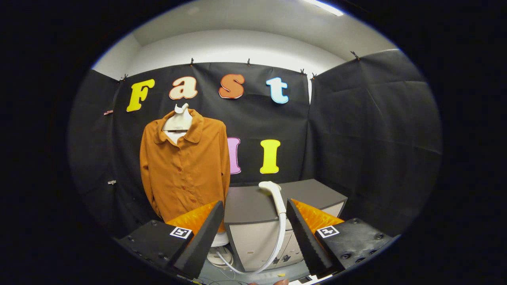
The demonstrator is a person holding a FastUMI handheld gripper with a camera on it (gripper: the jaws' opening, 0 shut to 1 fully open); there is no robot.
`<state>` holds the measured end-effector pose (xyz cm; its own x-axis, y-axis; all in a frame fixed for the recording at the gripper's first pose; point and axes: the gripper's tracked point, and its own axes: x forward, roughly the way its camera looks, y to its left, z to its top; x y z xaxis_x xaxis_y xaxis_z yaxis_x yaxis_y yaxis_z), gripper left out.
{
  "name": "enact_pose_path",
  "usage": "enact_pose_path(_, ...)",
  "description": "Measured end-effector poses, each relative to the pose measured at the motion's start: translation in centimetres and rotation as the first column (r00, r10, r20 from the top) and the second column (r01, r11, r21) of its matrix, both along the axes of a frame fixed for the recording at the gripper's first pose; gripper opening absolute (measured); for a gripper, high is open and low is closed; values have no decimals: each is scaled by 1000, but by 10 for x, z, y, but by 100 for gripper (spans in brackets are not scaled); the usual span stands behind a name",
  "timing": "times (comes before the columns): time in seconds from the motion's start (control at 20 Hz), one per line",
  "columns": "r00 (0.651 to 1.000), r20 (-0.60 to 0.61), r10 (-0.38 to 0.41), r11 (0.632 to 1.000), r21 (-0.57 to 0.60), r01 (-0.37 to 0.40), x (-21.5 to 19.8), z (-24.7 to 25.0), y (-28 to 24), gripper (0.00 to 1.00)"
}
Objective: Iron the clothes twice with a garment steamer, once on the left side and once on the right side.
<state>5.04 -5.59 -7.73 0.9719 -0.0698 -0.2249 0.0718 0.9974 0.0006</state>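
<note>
So the gripper (pixel 255 227) is held back from everything, roughly level and pointed straight at the far wall of the booth. Its jaws are wide apart with nothing between them but air. Each finger has a black ribbed pad facing inward, an orange section behind it, and a black base with a small square marker on top.

Straight ahead, beyond the fingers and framed by the gap, is a grey desk (pixel 253 204) with pale cabinet fronts below it. The garment steamer head (pixel 272 192) rests on the desk top, white, its nozzle end toward the far side and its handle angling down over the near edge. Its white hose (pixel 277 245) drops from the handle, curves down in front of the cabinet and loops left toward a white base unit (pixel 218 247) on the floor, which is partly hidden behind the left finger. The steamer is closer to the right finger than the left, but not touching either.

The clothes are off to the left: an orange button-up shirt (pixel 184 170) with a collar, hanging flat against the black wall on a white hanger (pixel 179 118). Its right sleeve hangs just beside the desk's left end, and the hem drops behind the left finger's orange part.

A fingertip (pixel 281 282) pokes in at the very near edge, under the gap between the jaws.
</note>
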Motion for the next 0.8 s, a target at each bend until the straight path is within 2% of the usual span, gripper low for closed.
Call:
enact_pose_path(0.15, 995, -104, -7, 1000, -1, 7, 34, -39, -22, 99)
enact_pose_path(0.4, 966, -258, -8, 998, 54, 23, 98, -104, -53, 99)
enact_pose_path(0.8, 922, -387, 14, 998, 65, 12, 183, -181, -87, 99)
